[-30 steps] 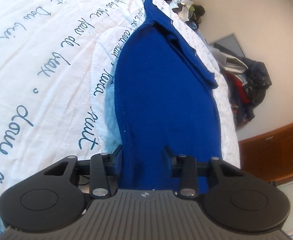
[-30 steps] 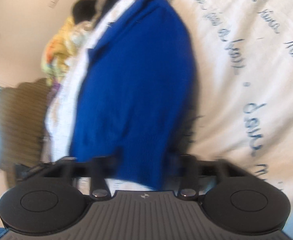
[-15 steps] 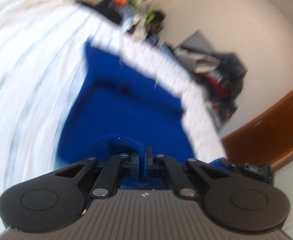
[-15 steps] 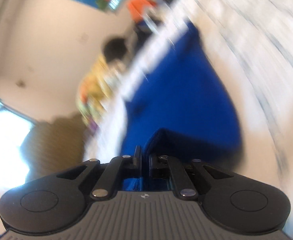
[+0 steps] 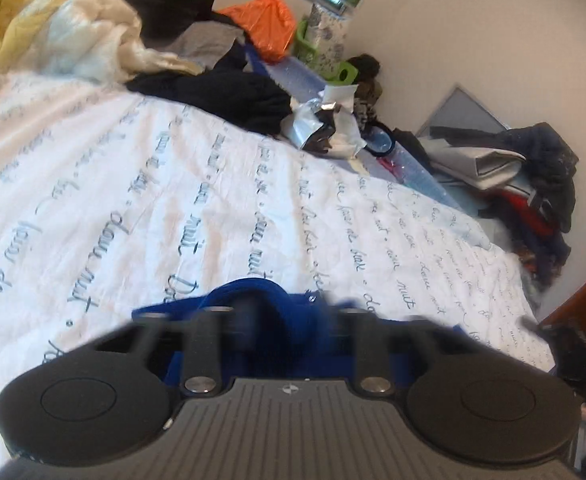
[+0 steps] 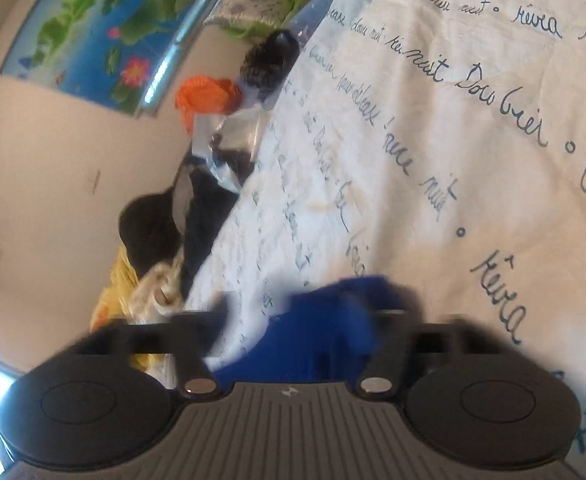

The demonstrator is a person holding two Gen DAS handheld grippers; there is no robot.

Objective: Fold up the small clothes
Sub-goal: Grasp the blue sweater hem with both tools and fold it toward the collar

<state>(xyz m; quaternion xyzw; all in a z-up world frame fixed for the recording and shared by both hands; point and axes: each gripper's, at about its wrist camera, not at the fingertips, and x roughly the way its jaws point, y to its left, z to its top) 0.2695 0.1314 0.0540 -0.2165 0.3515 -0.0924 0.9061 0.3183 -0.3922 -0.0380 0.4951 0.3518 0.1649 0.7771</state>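
While both sets of jaws are opening, let the blue garment (image 5: 261,320) drop out of them cleanly before you pull either hand away. Your left hand-held gripper (image 5: 285,320) has its jaws well apart, with the bunched blue cloth lying between them; the view is blurred, so whether a pad touches the fabric cannot be told, but nothing looks pinched. Your right hand-held gripper (image 6: 297,320) likewise stands wide, with the blue garment (image 6: 325,320) between and under its fingers. The garment sits low in both views, on the white bedspread (image 5: 213,208) with the dark handwriting print, close under the grippers.

To finish this fold well, I would judge that you should draw both hands off together and level, so that no finger drags the top layer back and undoes the fold. Check that the edges lie one on the other, then press the cloth flat if it stays humped, as it appears to be in the left view.

Around you, the far edge of the bed is crowded: a black garment (image 5: 221,88), an orange bag (image 5: 269,28), crumpled silver wrapping (image 5: 321,124) and a pale cloth (image 5: 97,40) beside yellow bedding (image 5: 21,8). More clothes are heaped by the wall (image 5: 533,184). None of it is near the blue garment, and the bedspread between is bare, so nothing blocks you now; keep the folded piece away from that pile.
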